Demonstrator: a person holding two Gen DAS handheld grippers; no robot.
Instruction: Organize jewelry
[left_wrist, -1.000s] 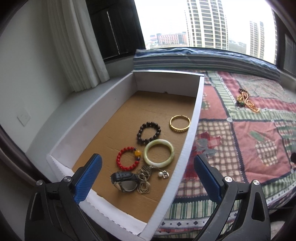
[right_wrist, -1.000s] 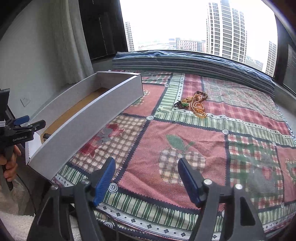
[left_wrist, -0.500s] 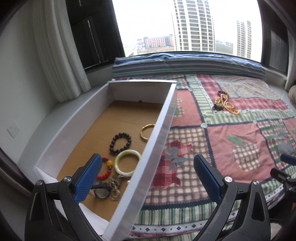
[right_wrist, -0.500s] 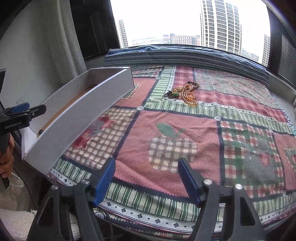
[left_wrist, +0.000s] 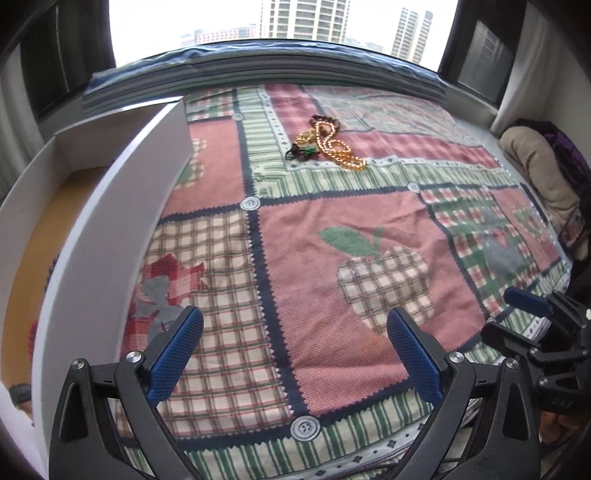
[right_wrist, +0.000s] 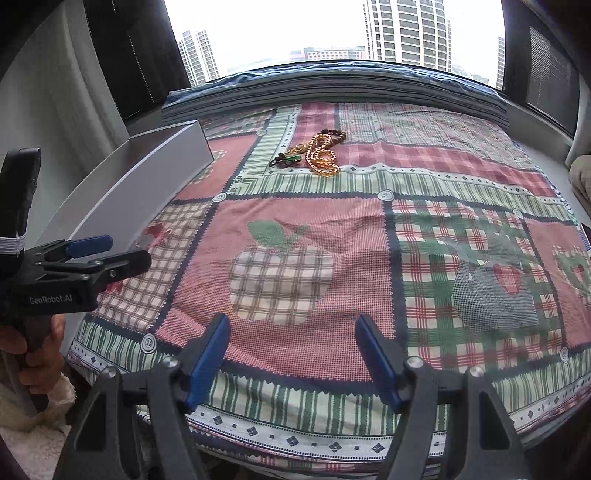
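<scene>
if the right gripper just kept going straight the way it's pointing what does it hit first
Most likely the patchwork quilt: the open right gripper points over its near edge toward the apple patch. The necklace pile lies much farther along, slightly left. Depth is unclear.

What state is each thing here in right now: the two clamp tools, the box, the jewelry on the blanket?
Left gripper: open, empty, above the patchwork blanket.
Right gripper: open, empty, near the blanket's front edge.
White cardboard box: uncovered, beside the blanket; contents mostly hidden by its wall.
Tangled pile of gold and dark bead necklaces: loose on the blanket, untouched, outside the box.
</scene>
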